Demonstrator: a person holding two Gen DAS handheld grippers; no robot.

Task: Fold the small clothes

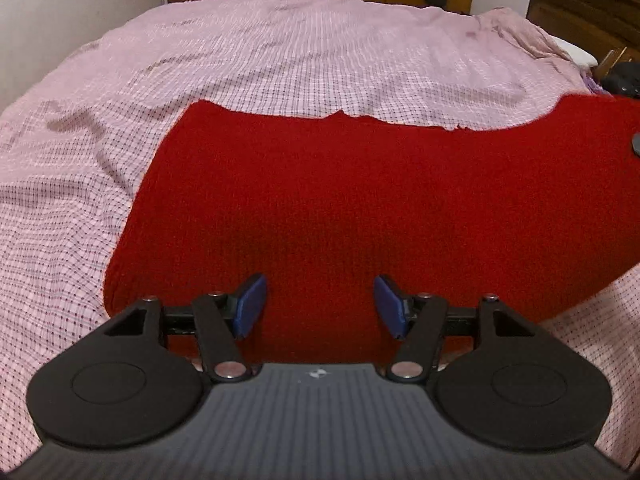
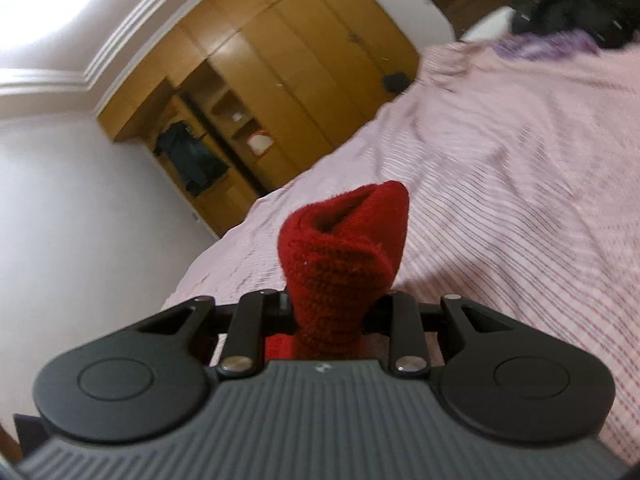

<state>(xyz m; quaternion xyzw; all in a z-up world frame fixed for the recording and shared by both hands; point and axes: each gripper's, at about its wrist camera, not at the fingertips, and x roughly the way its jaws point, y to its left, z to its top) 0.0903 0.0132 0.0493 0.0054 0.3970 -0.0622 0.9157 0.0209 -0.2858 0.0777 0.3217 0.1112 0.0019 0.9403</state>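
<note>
A red knitted garment (image 1: 340, 200) lies spread flat on the pink checked bedspread (image 1: 240, 52). My left gripper (image 1: 320, 306) is open, its blue pads (image 1: 252, 304) apart just above the garment's near edge, holding nothing. My right gripper (image 2: 334, 304) is shut on a bunched part of the red garment (image 2: 340, 252), which sticks up between the jaws above the bedspread (image 2: 520, 200). The right view is tilted and blurred. A dark bit of the right gripper (image 1: 636, 142) shows at the garment's right end in the left wrist view.
A wooden wardrobe (image 2: 280, 80) stands beyond the bed, with shelves open. A dark wooden headboard (image 1: 584, 12) and dark and purple items (image 2: 560, 20) are at the bed's far right. A white wall (image 2: 80, 220) is to the left.
</note>
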